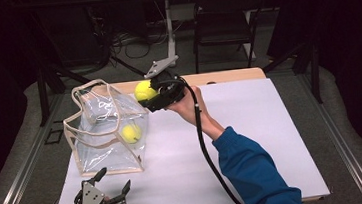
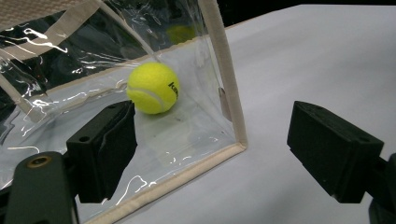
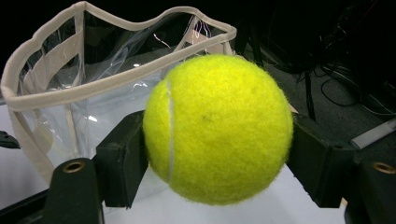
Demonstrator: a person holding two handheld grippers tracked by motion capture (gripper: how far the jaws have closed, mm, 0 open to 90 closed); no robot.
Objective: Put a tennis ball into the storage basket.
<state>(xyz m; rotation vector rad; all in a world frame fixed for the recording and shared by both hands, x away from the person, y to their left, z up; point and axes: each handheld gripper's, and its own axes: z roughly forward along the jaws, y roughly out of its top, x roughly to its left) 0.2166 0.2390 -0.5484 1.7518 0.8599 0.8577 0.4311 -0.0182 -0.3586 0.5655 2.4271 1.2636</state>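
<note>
A clear plastic bag (image 1: 107,134) with beige trim stands upright on the white table (image 1: 253,140), its mouth open at the top. One yellow tennis ball (image 1: 131,133) lies inside it on the bottom, and the left gripper view looks at that ball (image 2: 153,87) through the clear wall. My right gripper (image 1: 149,92) is shut on a second tennis ball (image 1: 144,90) and holds it in the air by the bag's far right rim; in the right gripper view this ball (image 3: 217,128) sits between both pads. My left gripper (image 1: 112,185) rests open near the table's front edge, in front of the bag.
A dark folding chair (image 1: 224,20) and cables (image 1: 133,44) stand on the floor beyond the table. A wooden strip (image 1: 227,76) runs along the table's far edge. Metal rails (image 1: 19,168) flank the table on both sides.
</note>
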